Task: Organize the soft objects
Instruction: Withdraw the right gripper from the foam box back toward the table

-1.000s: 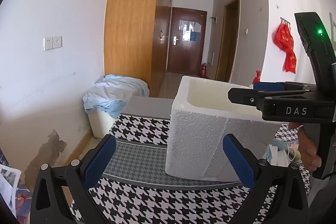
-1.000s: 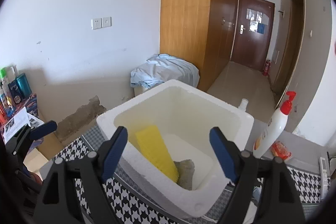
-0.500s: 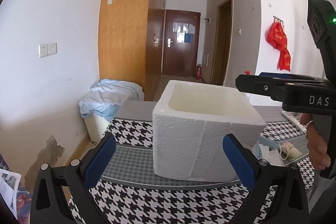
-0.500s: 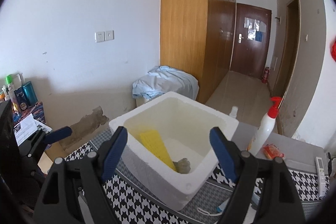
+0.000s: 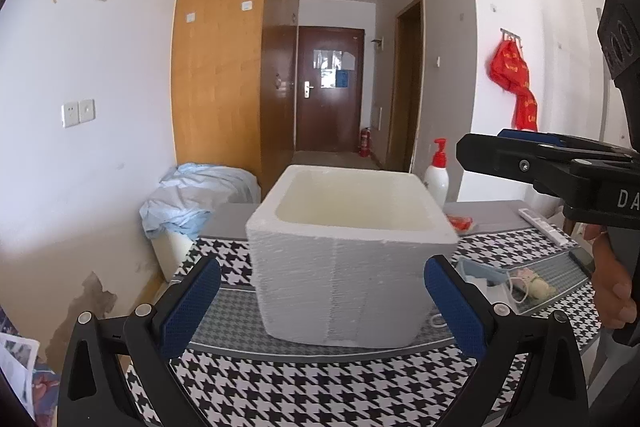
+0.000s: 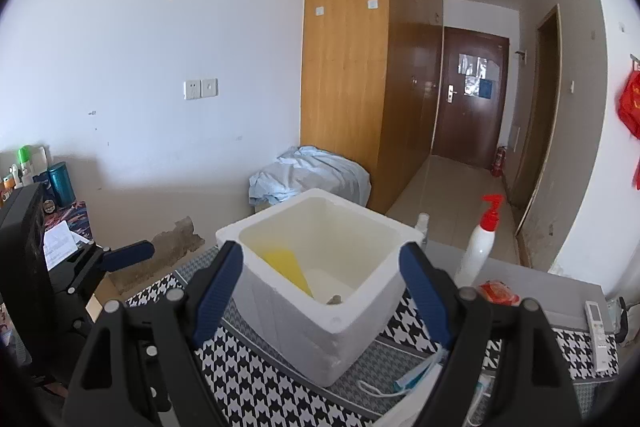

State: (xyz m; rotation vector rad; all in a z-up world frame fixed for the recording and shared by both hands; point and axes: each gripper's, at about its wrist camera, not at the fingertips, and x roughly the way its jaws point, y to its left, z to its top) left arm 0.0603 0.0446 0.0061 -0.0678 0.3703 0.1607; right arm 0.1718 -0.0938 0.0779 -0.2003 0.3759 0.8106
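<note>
Flanking the foam box (image 6: 320,291), a lotion bottle (image 6: 478,247) and face mask (image 5: 486,273), both jaws spread empty

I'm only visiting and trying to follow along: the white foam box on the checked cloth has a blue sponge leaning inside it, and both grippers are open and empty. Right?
Nearly. The sponge leaning inside the foam box is yellow, not blue; the right wrist view shows it. The rest holds: the box stands on the checked cloth, and the left gripper and right gripper are open and empty.
</note>
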